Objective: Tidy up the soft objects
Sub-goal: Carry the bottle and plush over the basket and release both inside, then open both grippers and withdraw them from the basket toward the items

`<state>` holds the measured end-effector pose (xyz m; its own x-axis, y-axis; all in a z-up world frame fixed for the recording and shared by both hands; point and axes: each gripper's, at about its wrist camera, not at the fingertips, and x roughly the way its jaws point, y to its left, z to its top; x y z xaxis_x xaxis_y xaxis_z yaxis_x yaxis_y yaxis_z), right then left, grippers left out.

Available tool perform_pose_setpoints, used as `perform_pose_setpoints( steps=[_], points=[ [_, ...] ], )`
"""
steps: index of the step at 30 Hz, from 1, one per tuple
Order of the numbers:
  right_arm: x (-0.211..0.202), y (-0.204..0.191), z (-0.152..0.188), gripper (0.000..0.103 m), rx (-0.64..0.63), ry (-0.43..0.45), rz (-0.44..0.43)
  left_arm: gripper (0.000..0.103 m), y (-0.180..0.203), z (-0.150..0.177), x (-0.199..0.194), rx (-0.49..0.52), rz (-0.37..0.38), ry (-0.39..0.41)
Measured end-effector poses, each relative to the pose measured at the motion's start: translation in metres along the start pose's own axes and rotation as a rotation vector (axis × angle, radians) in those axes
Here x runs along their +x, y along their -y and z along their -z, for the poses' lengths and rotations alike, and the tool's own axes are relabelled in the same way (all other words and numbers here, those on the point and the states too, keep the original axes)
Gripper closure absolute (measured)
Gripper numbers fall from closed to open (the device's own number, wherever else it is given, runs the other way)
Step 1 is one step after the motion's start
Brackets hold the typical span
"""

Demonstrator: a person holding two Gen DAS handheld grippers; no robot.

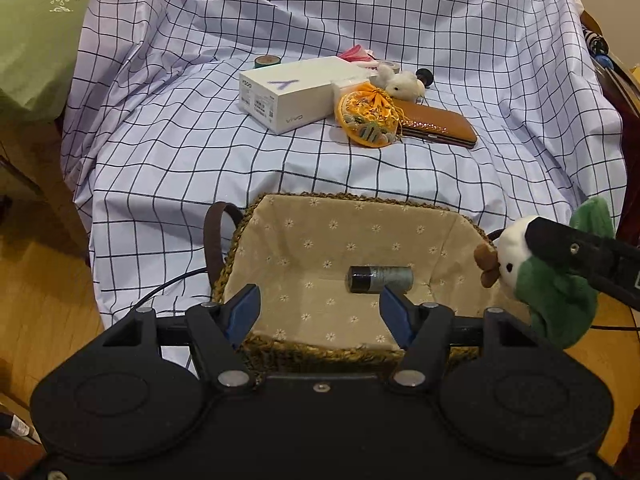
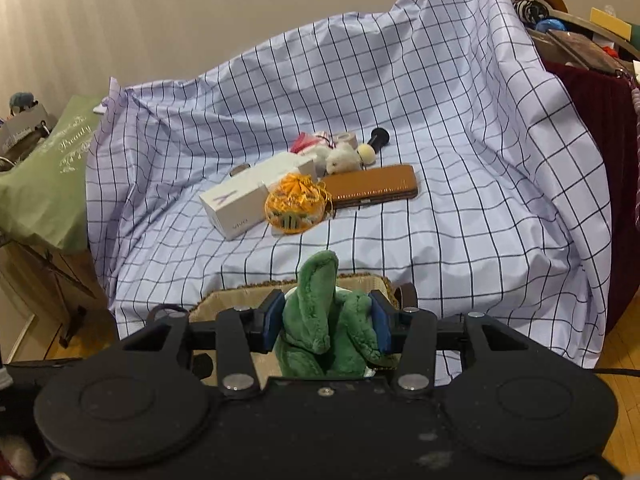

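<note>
A woven basket point(image 1: 256, 216) with flowered cloth lining stands at the front of the checked sheet; a grey thread spool point(image 1: 379, 279) lies inside it. My left gripper point(image 1: 318, 312) is open and empty over the basket's near rim. My right gripper point(image 2: 327, 322) is shut on a green and white plush toy point(image 2: 320, 320), which hangs beside the basket's right edge in the left wrist view point(image 1: 548, 280). On the sheet further back lie an orange fabric pouch point(image 1: 368, 118), a small white plush animal point(image 1: 402, 82) and a pink soft item point(image 1: 356, 54).
A white phone box point(image 1: 288, 92), a brown wallet point(image 1: 436, 122), tape rolls point(image 1: 267, 61) and a black knob point(image 1: 425, 76) lie among the soft items. A green cushion point(image 1: 40, 36) is at the left. Cluttered furniture point(image 2: 580, 48) stands at the right. Wooden floor point(image 1: 44, 280) lies below.
</note>
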<state>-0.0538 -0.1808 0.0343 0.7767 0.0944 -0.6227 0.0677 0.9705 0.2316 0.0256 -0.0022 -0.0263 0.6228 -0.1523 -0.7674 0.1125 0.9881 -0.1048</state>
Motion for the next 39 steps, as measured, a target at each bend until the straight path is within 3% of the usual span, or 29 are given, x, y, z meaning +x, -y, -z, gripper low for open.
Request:
perform_pose_setpoints(
  steps=[10, 39],
  points=[
    [0.0043, -0.0053, 0.0029, 0.052, -0.026, -0.025, -0.005, 0.04, -0.0036, 0.0026, -0.0026, -0.008, -0.01, 0.008],
    [0.0084, -0.0018, 0.0057, 0.048, -0.025, -0.05, 0.01, 0.04, -0.0027, 0.003, -0.0043, -0.001, -0.013, 0.01]
  ],
)
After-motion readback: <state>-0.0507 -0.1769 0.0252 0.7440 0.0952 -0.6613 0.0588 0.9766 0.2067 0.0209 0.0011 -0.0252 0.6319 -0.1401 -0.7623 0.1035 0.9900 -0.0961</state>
